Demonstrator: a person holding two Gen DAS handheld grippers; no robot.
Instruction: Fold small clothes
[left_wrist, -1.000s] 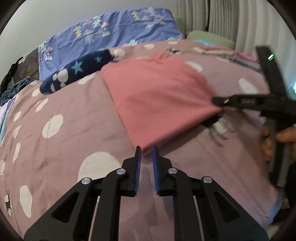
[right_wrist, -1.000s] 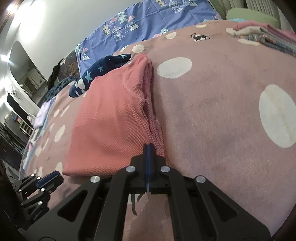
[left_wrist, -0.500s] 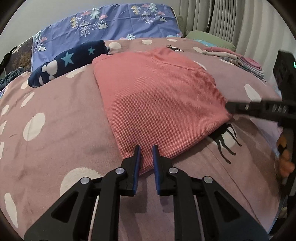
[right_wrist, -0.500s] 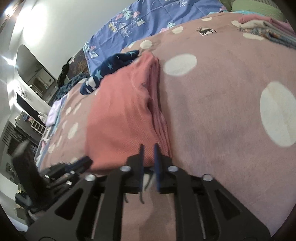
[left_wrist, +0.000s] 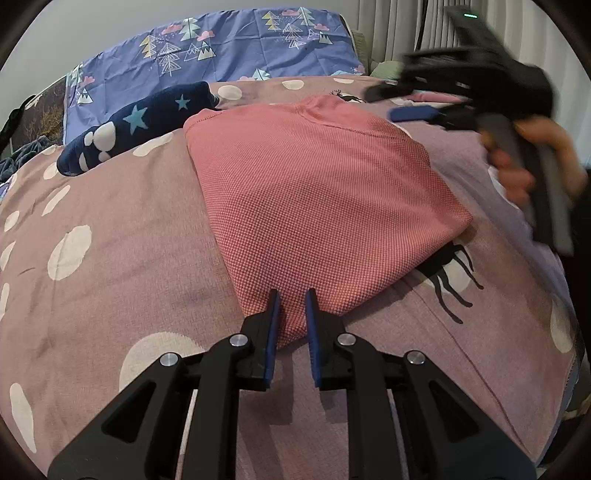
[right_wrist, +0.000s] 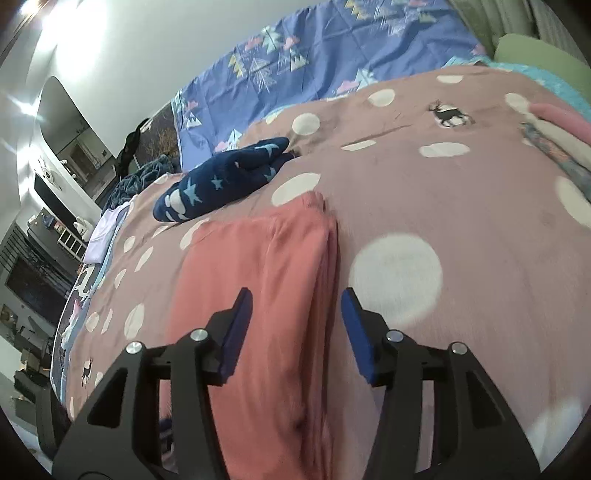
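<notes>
A folded pink knit garment (left_wrist: 317, 199) lies flat on the mauve spotted blanket (left_wrist: 110, 266); it also shows in the right wrist view (right_wrist: 266, 295). My left gripper (left_wrist: 291, 299) is slightly open, its fingertips straddling the garment's near corner without clamping it. My right gripper (right_wrist: 295, 306) is wide open above the garment's folded right edge; in the left wrist view it (left_wrist: 413, 107) hovers raised over the garment's far right side, blurred.
A navy star-patterned garment (left_wrist: 136, 125) lies at the back left of the pink one. A blue tree-print sheet (left_wrist: 221, 51) covers the head of the bed. A stack of folded clothes (right_wrist: 554, 133) sits at the far right.
My right gripper has let go of the garment's edge, opened wide and lifted up and away toward the far side. My left gripper has moved forward onto the near corner, staying slightly open.
</notes>
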